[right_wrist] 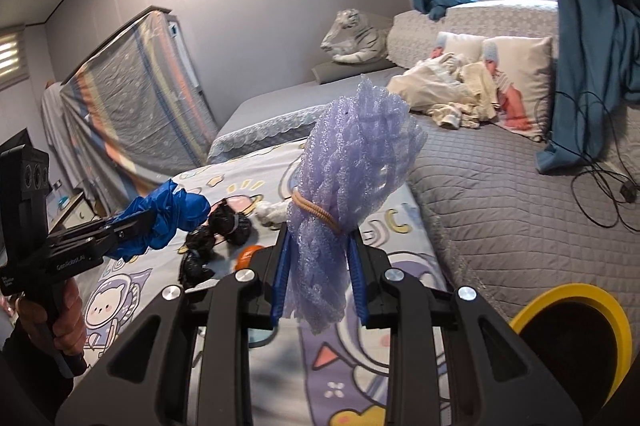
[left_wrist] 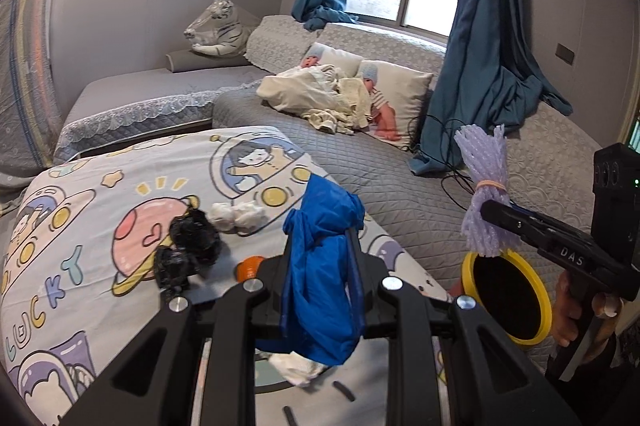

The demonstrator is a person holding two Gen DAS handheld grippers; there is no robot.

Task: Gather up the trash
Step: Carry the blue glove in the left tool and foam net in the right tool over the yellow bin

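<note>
Left wrist view: jaws tight on blue bag (left_wrist: 320,278), white scrap (left_wrist: 298,370), perhaps tissue, half-hidden beneath.

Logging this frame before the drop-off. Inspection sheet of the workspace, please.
Surface: cartoon-print sheet on a bed, beside a grey quilted bed.
Job's things: blue plastic bag; purple foam net; yellow-rimmed bin.
Clutter: two black crumpled bags, white tissue wad, small orange thing on the sheet.
Grippers: left gripper shut on the blue bag; right gripper shut on the foam net.
Cables: black cable across the grey quilt.
Surroundings: window, blue curtains, plush tiger, pillows.
</note>
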